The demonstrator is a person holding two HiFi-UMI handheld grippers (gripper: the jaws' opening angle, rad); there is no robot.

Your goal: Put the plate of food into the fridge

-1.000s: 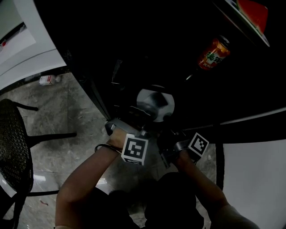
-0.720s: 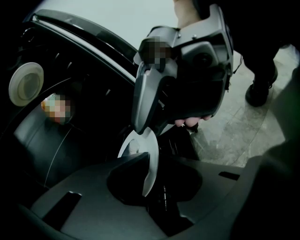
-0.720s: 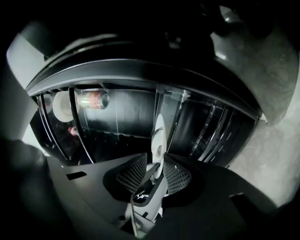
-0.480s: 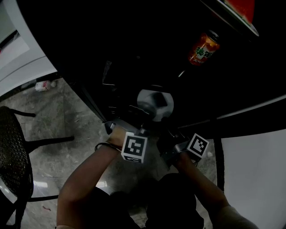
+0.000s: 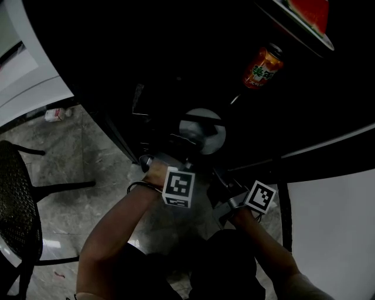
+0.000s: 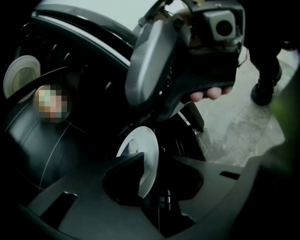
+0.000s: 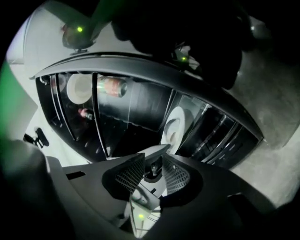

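I'm holding the plate (image 5: pixel 212 136) at the fridge's (image 5: pixel 135 70) open front, left gripper (image 6: pixel 146 165) clamping its rim; right gripper (image 7: pixel 151 165) is hovering slightly open, empty.

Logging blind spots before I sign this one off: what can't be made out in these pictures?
- What lies on the plate: the head view is too dark, and in the left gripper view the left gripper's jaws cover its face.
- Pale strip between the right gripper's jaws: the right gripper view is too dim to name it or tell whether it is pinched.
- Red thing: cut by the head view's top edge.
- Orange can: print too small, head view.
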